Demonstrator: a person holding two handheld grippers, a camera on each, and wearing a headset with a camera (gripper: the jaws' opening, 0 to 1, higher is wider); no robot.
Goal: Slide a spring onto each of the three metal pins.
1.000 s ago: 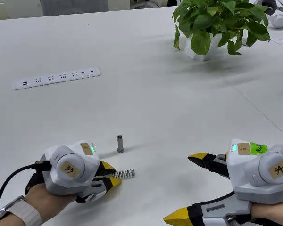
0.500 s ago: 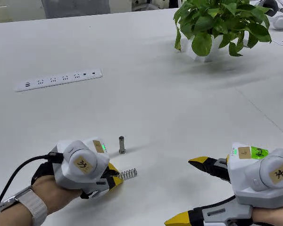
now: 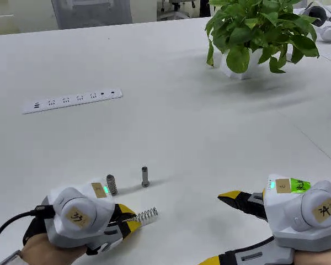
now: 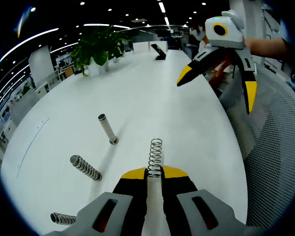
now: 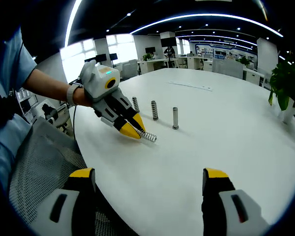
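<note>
My left gripper is shut on one end of a loose spring, which sticks out level over the white table. A bare metal pin stands upright just beyond the spring. Left of it stands a pin that carries a spring. In the left gripper view the held spring points ahead, with the bare pin to its left and two sprung pins nearer. My right gripper hangs open at the front right, with nothing between its jaws.
A white power strip lies at the back left. A potted plant stands at the back right. An office chair sits beyond the far table edge. The near table edge runs close under both grippers.
My left gripper has drawn back toward me with the spring still in it, which uncovers the sprung pin left of the bare one. The head camera has tilted slightly. The right gripper holds its place.
</note>
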